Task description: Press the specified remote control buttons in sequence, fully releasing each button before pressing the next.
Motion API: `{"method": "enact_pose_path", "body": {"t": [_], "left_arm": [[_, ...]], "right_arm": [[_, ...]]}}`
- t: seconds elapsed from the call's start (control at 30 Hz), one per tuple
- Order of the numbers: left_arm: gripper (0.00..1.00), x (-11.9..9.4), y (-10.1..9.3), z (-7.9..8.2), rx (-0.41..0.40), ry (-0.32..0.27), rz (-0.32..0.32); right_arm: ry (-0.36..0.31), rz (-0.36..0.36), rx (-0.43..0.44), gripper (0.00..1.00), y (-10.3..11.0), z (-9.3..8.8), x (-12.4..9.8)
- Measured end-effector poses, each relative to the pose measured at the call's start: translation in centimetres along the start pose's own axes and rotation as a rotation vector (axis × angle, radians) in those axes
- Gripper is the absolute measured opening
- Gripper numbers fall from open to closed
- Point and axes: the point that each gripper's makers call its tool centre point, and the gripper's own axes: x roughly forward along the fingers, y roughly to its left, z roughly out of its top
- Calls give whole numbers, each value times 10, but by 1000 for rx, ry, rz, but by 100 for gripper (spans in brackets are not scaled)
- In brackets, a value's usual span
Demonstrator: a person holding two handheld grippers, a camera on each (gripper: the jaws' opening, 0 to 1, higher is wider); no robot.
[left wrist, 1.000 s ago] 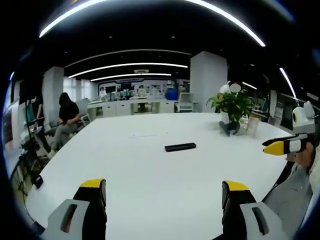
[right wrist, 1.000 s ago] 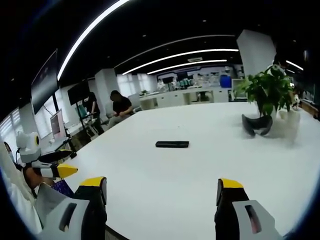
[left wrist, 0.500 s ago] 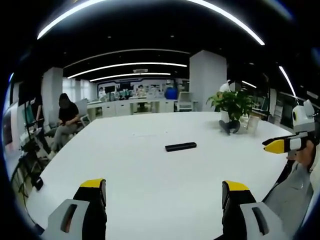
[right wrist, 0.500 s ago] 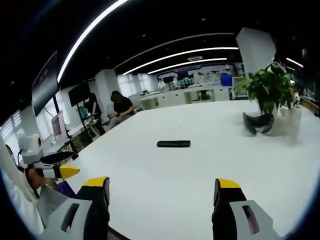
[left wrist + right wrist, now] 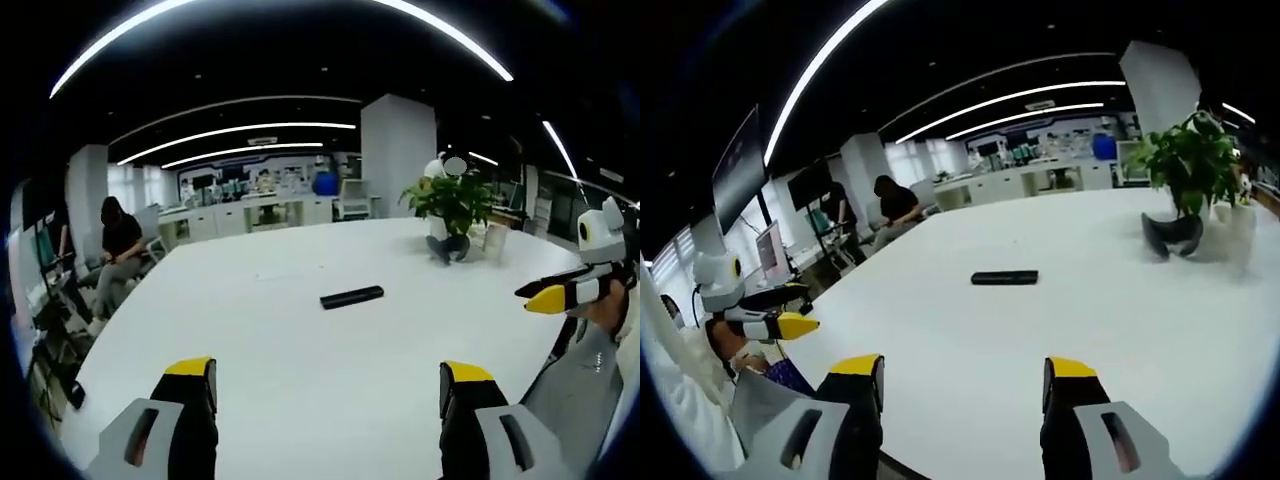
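remote control (image 5: 351,297) lies flat on a big white table (image 5: 270,350), out near the middle, long and black, with bare table all around it. in the right gripper view the same remote (image 5: 1004,277) sits well ahead of the jaws, nothing touching it

left gripper (image 5: 325,385) hangs over the near part of the table. its two jaws with yellow tips stand wide apart and hold nothing. the remote is far in front of them

right gripper (image 5: 965,375) also hangs over the near edge of the table. its jaws are spread too, a bit less wide, and there is nothing between them

in the left gripper view the right gripper comes in from the right side, with its yellow tip pointing to the left, held by a person in a grey sleeve (image 5: 580,385). in the right gripper view the left gripper shows at the left side, with a yellow tip, next to a white sleeve (image 5: 680,400)

a green plant (image 5: 1188,165) stands on the far right part of the table, and a dark curved thing (image 5: 1170,235) lies just in front of it. i cannot tell what that thing is

a person in dark clothes (image 5: 115,245) sits on a chair past the left side of the table. long white lights (image 5: 240,132) run across the dark ceiling, and a white pillar (image 5: 398,150) stands behind the table
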Motion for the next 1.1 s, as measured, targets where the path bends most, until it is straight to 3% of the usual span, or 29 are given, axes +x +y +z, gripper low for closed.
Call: {"method": "enact_pose_path", "body": {"t": [0.6,0.97,1.1], "left_arm": [[87,52,-3,32,151,61,-115],[84,101,-8,53,245,98,-185],[83,121,-11,56,290,115,-226]], "right_arm": [[61,-9,34,24,-11,-9,-6],[102,-36,39,12,-25,-15,-4],[110,-30,39,14,-24,-17,-3]]}}
